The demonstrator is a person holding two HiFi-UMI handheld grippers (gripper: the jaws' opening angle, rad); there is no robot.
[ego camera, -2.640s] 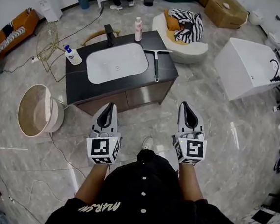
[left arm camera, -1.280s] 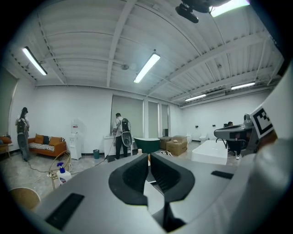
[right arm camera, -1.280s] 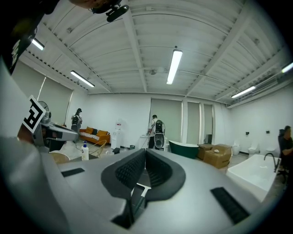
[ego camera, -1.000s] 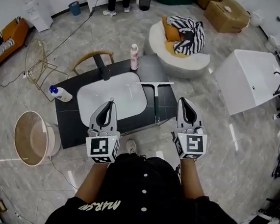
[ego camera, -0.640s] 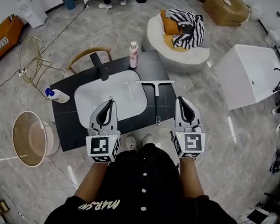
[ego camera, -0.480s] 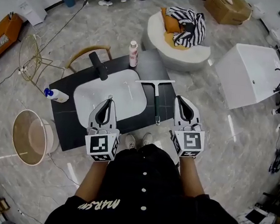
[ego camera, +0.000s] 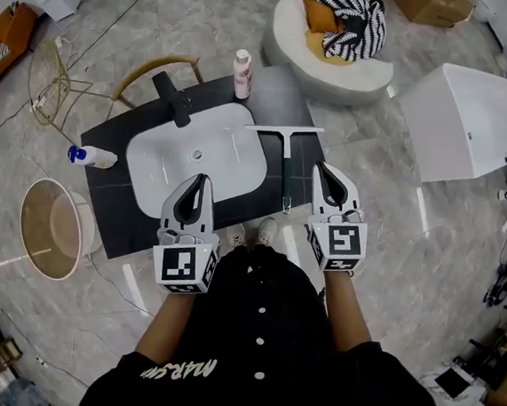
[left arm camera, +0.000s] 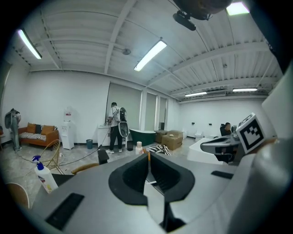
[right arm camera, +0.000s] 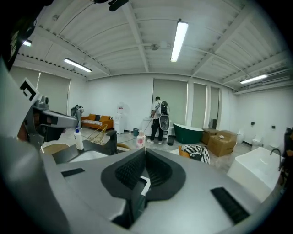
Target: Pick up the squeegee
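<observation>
The squeegee point(ego camera: 286, 161) lies flat on the right part of the black vanity top point(ego camera: 273, 92). Its pale blade is at the far end and its dark handle runs toward me. My right gripper point(ego camera: 321, 167) hovers just right of the handle, near the counter's front edge, with its jaws shut and nothing between them. My left gripper point(ego camera: 203, 179) hangs over the near rim of the white sink basin point(ego camera: 196, 152), also shut and empty. In the left gripper view point(left arm camera: 148, 155) and the right gripper view point(right arm camera: 145, 151) the pads meet in a thin line.
A black faucet point(ego camera: 170, 96) and a pink bottle point(ego camera: 242, 72) stand at the counter's back. A spray bottle point(ego camera: 88, 156) lies at its left end. On the floor are a round beige tub point(ego camera: 50, 227), a white rectangular bathtub point(ego camera: 471, 120) and a white seat holding striped cloth point(ego camera: 341, 32).
Both grippers have come forward and lower, from in front of the vanity to over its near edge. The right one now sits beside the squeegee handle. Both jaws stayed shut.
</observation>
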